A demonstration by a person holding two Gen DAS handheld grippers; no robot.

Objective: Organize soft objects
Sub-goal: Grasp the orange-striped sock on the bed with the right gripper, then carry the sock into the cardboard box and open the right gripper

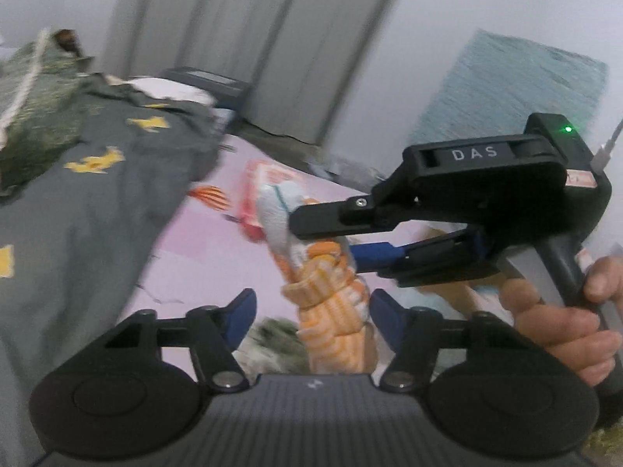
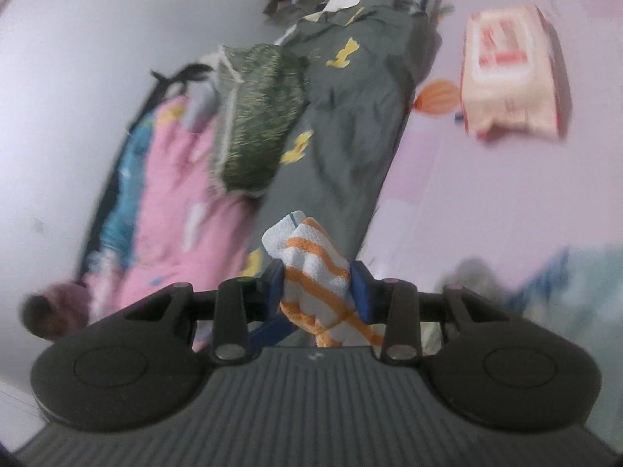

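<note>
Striped cloth (image 2: 317,272) pinched in right gripper (image 2: 318,284) – hangs between spread left gripper (image 1: 311,311) fingers

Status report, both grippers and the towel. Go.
Right gripper shut on orange-striped towel, held above the bed. Left gripper open, towel's hanging end between its fingers, not clamped. Wipes pack on pink sheet, clear of the work.

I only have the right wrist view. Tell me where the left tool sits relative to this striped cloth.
Observer: The left tool is open, with its pads on either side of the striped cloth's hanging end.
Operator: Confirm it isn't gripping.
Observer: There is a clear gap at its left pad. The right pad is close, and contact is unclear.
Operator: Check my tool's body for any light.
Observer: A green light glows on top of the right tool.
</note>
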